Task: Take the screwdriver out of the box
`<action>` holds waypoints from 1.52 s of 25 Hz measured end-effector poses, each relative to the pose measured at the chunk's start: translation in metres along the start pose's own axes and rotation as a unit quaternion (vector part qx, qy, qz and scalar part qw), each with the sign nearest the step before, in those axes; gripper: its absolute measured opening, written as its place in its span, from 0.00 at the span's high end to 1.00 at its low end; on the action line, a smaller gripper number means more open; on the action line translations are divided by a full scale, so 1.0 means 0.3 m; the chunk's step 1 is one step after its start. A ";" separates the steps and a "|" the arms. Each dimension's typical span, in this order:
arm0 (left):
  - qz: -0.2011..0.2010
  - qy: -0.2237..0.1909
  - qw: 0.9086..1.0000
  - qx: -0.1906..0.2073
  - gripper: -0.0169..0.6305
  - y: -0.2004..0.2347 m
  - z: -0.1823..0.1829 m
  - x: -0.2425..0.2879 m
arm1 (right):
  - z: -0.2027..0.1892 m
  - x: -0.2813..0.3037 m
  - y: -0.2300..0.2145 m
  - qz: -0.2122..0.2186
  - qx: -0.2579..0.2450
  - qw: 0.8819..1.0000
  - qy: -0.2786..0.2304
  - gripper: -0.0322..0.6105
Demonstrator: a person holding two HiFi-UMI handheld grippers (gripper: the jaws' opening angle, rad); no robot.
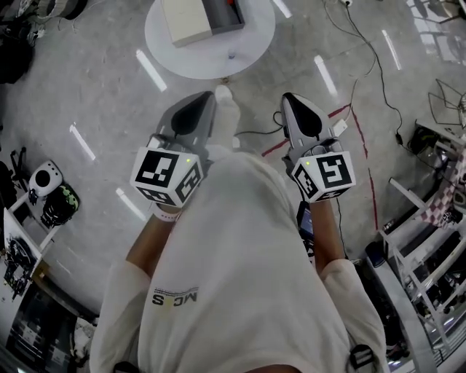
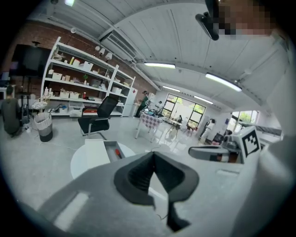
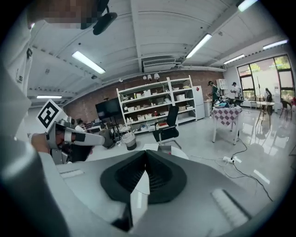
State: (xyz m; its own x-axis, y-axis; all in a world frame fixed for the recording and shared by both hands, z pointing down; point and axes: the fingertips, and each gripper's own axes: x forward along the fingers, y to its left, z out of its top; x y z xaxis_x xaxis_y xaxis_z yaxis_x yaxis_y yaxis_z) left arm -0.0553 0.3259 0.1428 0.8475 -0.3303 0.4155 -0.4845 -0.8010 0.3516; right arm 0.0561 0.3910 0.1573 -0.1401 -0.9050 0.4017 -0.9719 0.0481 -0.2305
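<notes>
Screwdriver: a red-handled screwdriver [image 1: 231, 4] lay inside the open grey box [image 1: 222, 16] on the round white table [image 1: 211, 60], ahead of both grippers and well apart from them.
Left gripper: the left gripper [image 1: 209, 95] had its jaws together on nothing, held in the air before the person's body and aimed toward the table.
Right gripper: the right gripper [image 1: 290, 97] was likewise closed and empty, beside the left one.
Between: a stretch of grey floor [image 1: 109, 87] separated the grippers from the table.
Around: a black cable [image 1: 368, 55] and red tape [image 1: 277, 147] lay on the floor; a black office chair [image 2: 98, 119] and white shelves [image 2: 83, 76] stood beyond the table.
</notes>
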 end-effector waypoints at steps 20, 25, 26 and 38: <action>0.070 0.015 0.993 -0.092 0.97 0.596 0.285 0.487 | 0.285 0.892 -0.302 0.030 -0.046 0.992 0.110 0.95; 0.094 0.023 0.988 -0.117 0.97 0.633 0.243 0.547 | 0.220 1.014 -0.356 0.038 -0.044 0.988 0.146 0.95; 0.097 0.025 0.988 -0.120 0.97 0.641 0.239 0.566 | 0.207 1.042 -0.367 0.039 -0.040 0.987 0.151 0.95; 0.125 0.034 0.981 -0.145 0.97 0.853 0.170 0.760 | 0.065 1.425 -0.415 0.033 -0.043 0.982 0.180 0.91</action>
State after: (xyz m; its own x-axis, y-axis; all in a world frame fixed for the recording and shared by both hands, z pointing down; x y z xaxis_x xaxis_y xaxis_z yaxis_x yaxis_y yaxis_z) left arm 0.0249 0.0202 0.2846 0.6834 -0.4559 0.5702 -0.7245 -0.5202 0.4522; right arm 0.1209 -0.0102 0.3403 -0.2458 -0.6919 0.6788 -0.9687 0.1504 -0.1974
